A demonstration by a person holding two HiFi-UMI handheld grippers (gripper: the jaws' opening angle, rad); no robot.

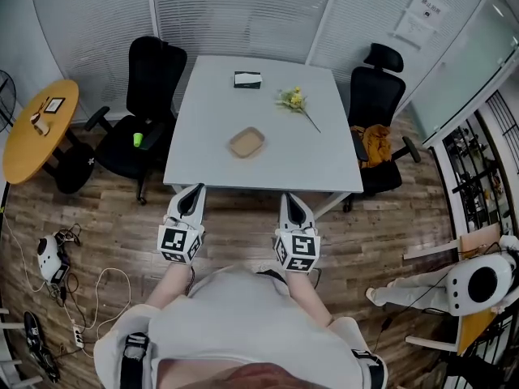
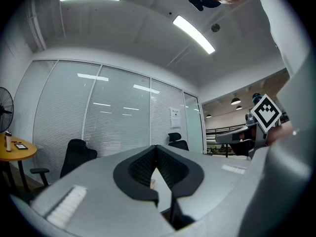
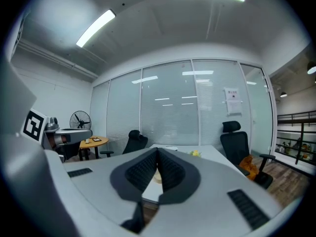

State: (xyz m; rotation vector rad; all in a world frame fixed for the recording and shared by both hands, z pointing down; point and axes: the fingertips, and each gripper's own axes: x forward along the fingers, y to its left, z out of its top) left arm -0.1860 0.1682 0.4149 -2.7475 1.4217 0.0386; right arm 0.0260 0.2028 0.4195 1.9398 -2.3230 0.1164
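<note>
- The left gripper [image 1: 195,191] hung just short of the white table's [image 1: 203,156] near edge, its jaws closed tip to tip on nothing.
- The right gripper [image 1: 290,201] was level with it on the right, its jaws also pressed together and empty.
- A tan tray [image 1: 246,143] lay on the table beyond both grippers, well apart from them.
- A yellow flower sprig [image 1: 294,100] lay farther off to the right.
- A black box [image 1: 247,79] sat near the far edge.
</note>
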